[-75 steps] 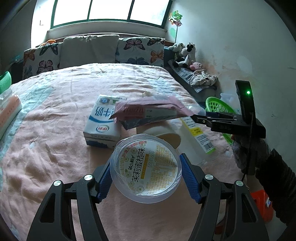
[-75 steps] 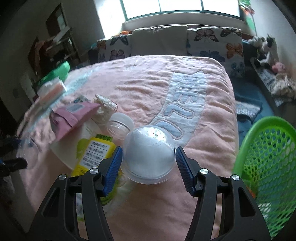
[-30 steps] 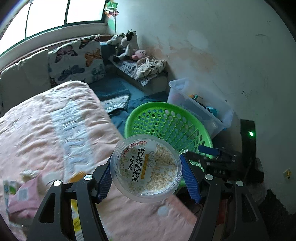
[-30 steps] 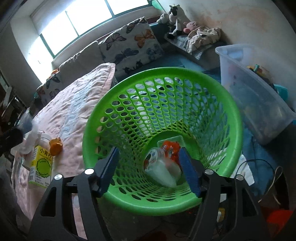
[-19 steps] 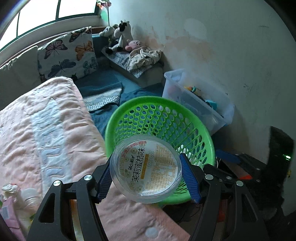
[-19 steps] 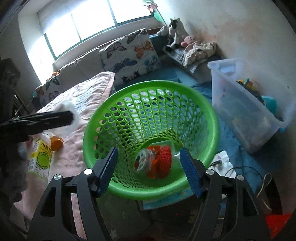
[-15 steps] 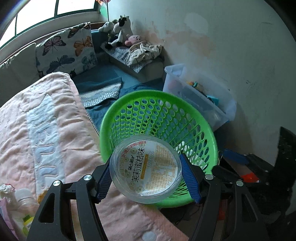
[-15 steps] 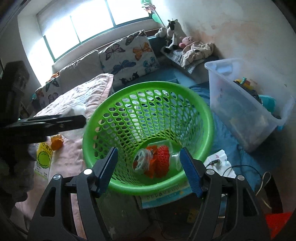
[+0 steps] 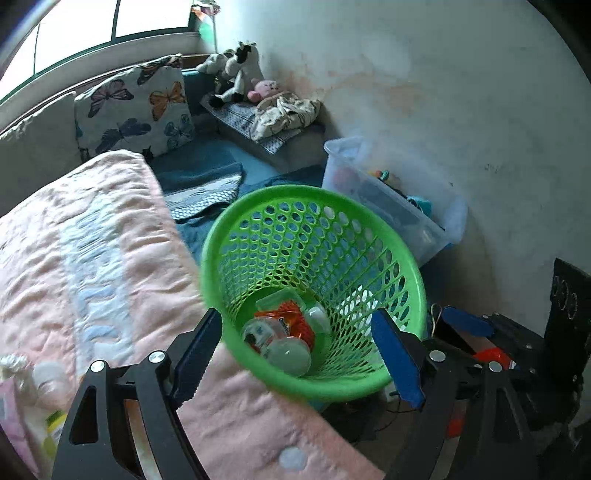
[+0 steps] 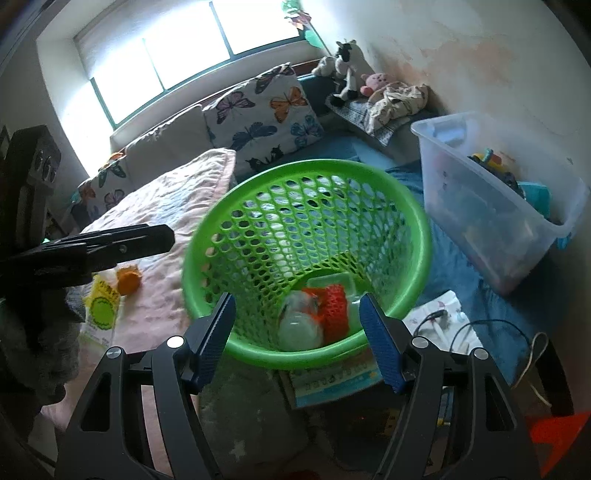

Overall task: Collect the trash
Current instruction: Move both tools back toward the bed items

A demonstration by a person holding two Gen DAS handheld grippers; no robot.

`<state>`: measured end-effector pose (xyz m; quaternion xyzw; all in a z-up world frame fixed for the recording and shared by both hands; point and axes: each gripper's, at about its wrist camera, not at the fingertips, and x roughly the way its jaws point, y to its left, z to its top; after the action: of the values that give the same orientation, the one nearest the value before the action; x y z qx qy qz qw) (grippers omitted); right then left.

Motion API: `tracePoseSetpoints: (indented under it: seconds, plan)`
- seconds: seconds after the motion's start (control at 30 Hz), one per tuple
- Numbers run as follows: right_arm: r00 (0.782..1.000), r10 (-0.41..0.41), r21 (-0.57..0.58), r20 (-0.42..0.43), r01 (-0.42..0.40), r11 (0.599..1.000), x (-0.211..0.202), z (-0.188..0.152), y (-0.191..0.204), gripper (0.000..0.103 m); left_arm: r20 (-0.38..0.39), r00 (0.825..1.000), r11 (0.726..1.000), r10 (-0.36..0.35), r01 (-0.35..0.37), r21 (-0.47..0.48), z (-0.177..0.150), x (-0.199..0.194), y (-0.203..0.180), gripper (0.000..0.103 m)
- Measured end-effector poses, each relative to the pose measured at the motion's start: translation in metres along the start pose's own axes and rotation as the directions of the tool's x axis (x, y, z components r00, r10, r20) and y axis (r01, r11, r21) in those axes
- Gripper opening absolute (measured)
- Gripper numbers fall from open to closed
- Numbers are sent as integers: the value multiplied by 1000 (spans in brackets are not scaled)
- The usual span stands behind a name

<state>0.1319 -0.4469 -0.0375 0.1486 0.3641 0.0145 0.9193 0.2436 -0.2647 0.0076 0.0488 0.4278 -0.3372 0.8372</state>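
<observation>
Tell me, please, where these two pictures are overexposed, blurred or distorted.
Left wrist view: the window is blown out, and the green basket rim is motion-smeared. Right wrist view: window glare again, basket rim softly blurred; fisheye bending and dark corners in both.

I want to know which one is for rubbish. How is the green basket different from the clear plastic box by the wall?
The round green plastic basket has walls full of holes; the clear rectangular plastic storage box has solid see-through walls. The basket holds trash: clear round plastic cups and an orange mesh wrapper. The box holds colourful items, too small to identify. Both are open on top and stand beside the bed.
</observation>
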Motion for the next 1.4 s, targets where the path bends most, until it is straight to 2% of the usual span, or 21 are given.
tracePoseSetpoints:
  seconds: [0.33, 0.67, 0.87, 1.2, 1.4]
  plan:
    - [998, 60, -67, 6, -60, 996, -7, -2, 46, 72, 69, 995, 996, 77, -74, -43, -43, -63, 27, 80]
    - [993, 119, -123, 1, -118, 985, -4, 3, 87, 72, 130, 976, 980, 175, -160, -117, -89, -120, 66, 80]
    - [988, 154, -164, -14, -155, 974, 3, 6, 114, 72, 151, 961, 960, 232, -201, -197, -114, -150, 99, 80]
    - [980, 191, -214, -46, -197, 957, 15, 7, 148, 72, 135, 948, 923, 290, -239, -302, -149, -164, 133, 80]
    - [962, 261, -256, -81, -273, 927, 22, 13, 178, 72, 131, 942, 907, 308, -249, -340, -163, -173, 147, 80]
